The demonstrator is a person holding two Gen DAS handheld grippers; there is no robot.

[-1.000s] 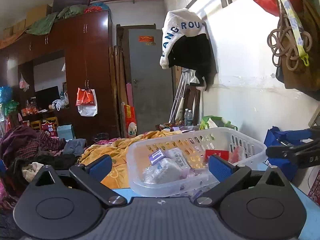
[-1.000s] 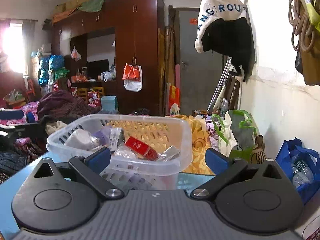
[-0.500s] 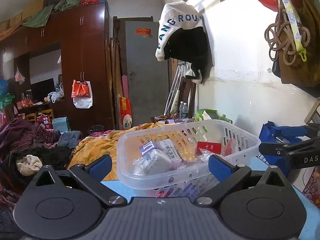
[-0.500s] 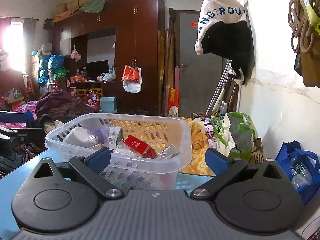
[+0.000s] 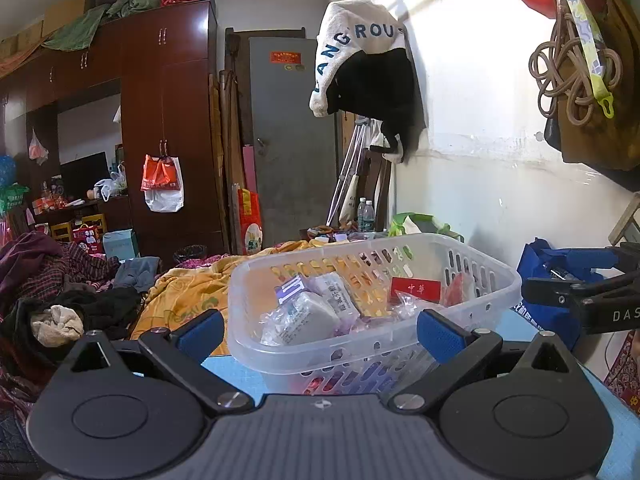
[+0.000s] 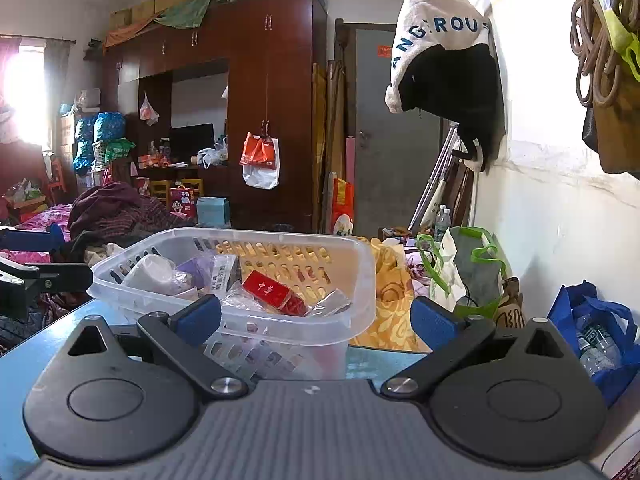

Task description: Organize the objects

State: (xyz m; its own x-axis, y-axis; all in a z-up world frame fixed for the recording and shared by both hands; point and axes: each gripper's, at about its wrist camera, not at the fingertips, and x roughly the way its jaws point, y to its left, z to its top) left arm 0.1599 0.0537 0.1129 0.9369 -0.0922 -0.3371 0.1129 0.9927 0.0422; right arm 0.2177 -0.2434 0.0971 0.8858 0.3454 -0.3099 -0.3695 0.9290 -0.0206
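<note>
Left wrist: gripper [image 5: 318,330] wide, empty

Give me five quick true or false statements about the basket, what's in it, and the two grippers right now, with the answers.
1. The clear plastic basket sits on a blue table. True.
2. The basket holds nothing. False: it holds a red box and several wrapped packets.
3. The left gripper is clamped on the red box. False: its jaws stand wide open, holding nothing.
4. The right gripper is open. True.
5. The basket lies tipped on its side. False: it stands upright, rim up.
</note>
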